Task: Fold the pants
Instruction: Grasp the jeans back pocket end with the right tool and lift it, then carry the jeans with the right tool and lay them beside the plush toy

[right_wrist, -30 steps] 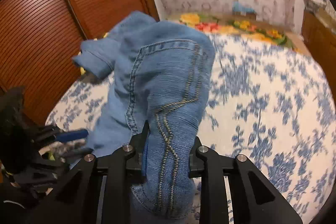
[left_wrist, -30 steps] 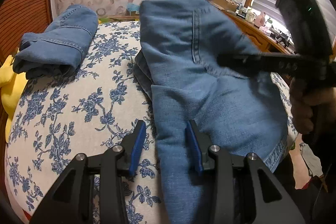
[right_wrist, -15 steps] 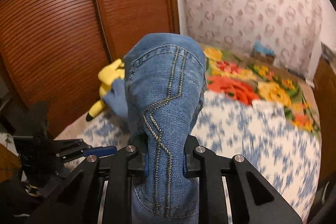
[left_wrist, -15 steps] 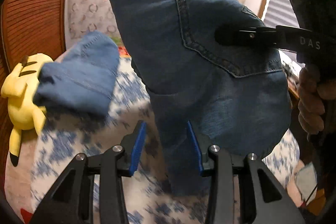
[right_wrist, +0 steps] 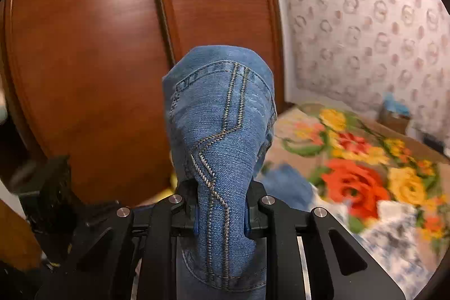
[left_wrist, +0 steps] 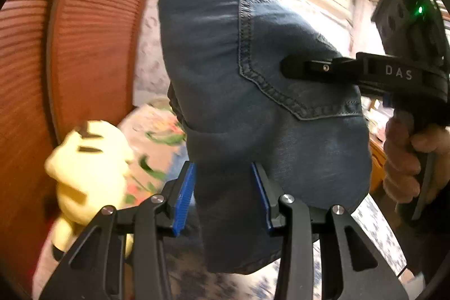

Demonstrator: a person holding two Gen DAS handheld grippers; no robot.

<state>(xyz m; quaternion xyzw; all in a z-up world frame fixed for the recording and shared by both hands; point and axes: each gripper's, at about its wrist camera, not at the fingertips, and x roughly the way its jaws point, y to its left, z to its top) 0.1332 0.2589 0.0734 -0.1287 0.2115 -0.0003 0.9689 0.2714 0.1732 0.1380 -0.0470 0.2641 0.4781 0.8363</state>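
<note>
The folded blue denim pants (left_wrist: 261, 92) hang in the air as a thick bundle, back pocket stitching facing the left camera, well above the flower-patterned bed cover (right_wrist: 365, 173). The right gripper (right_wrist: 220, 208) is clamped tight on the denim, fabric bulging out between its fingers. The left gripper (left_wrist: 225, 194) stands wide apart, blue pads (left_wrist: 184, 196) on either side of the bundle's lower end; whether they touch it is unclear. A yellow plush toy (left_wrist: 87, 167) lies by the reddish wooden wardrobe (right_wrist: 84, 61); ring-patterned wallpaper (right_wrist: 365, 27) covers the wall behind.
</note>
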